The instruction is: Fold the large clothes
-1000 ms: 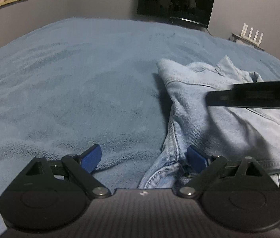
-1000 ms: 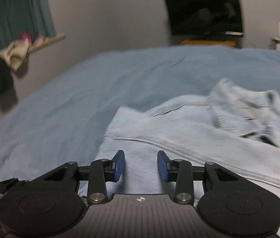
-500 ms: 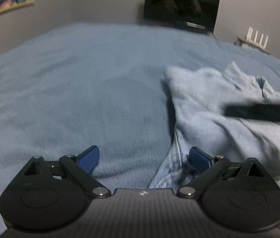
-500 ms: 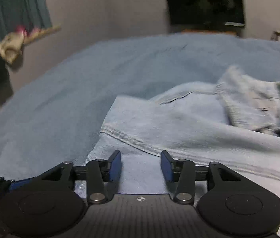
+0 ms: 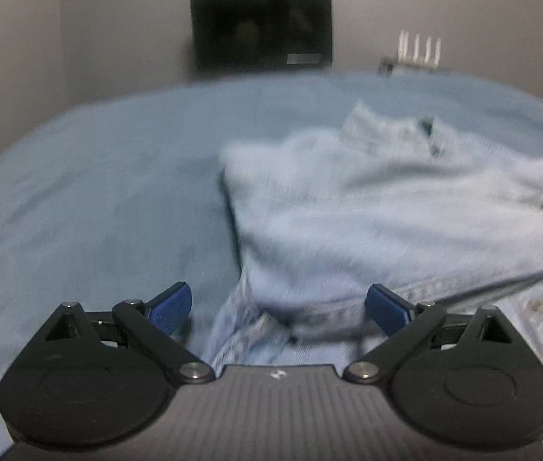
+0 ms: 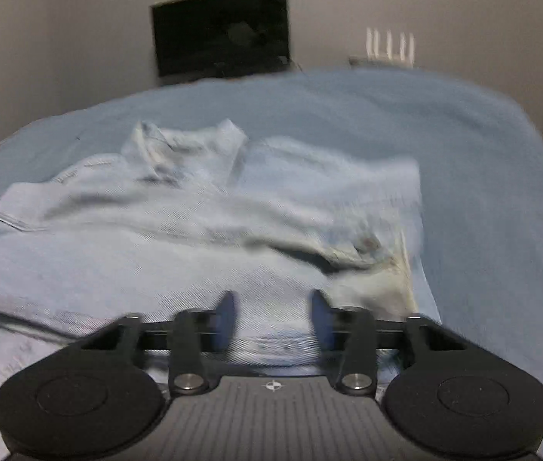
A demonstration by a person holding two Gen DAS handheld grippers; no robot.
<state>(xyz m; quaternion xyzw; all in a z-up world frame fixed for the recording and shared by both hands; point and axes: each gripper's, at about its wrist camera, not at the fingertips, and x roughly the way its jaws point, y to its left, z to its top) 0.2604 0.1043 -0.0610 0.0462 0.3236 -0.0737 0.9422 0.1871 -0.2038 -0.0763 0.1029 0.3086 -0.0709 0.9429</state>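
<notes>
A light blue denim jacket (image 5: 386,211) lies partly folded on a blue blanket (image 5: 98,192), collar at the far end. My left gripper (image 5: 277,307) is open wide and empty, its jaws either side of the jacket's near left hem. In the right wrist view the jacket (image 6: 194,230) fills the middle, a sleeve folded across it. My right gripper (image 6: 271,315) is open and empty, just above the jacket's near edge toward its right side. Both views are blurred.
The blue blanket (image 6: 482,192) covers a bed on all sides of the jacket. A dark TV screen (image 5: 261,30) stands at the far wall. A white router with antennas (image 6: 388,46) sits on a shelf to the right of the TV screen.
My right gripper has swung from the jacket's left shoulder toward its right side and left the left wrist view. My left gripper has drawn back, so more of the jacket shows.
</notes>
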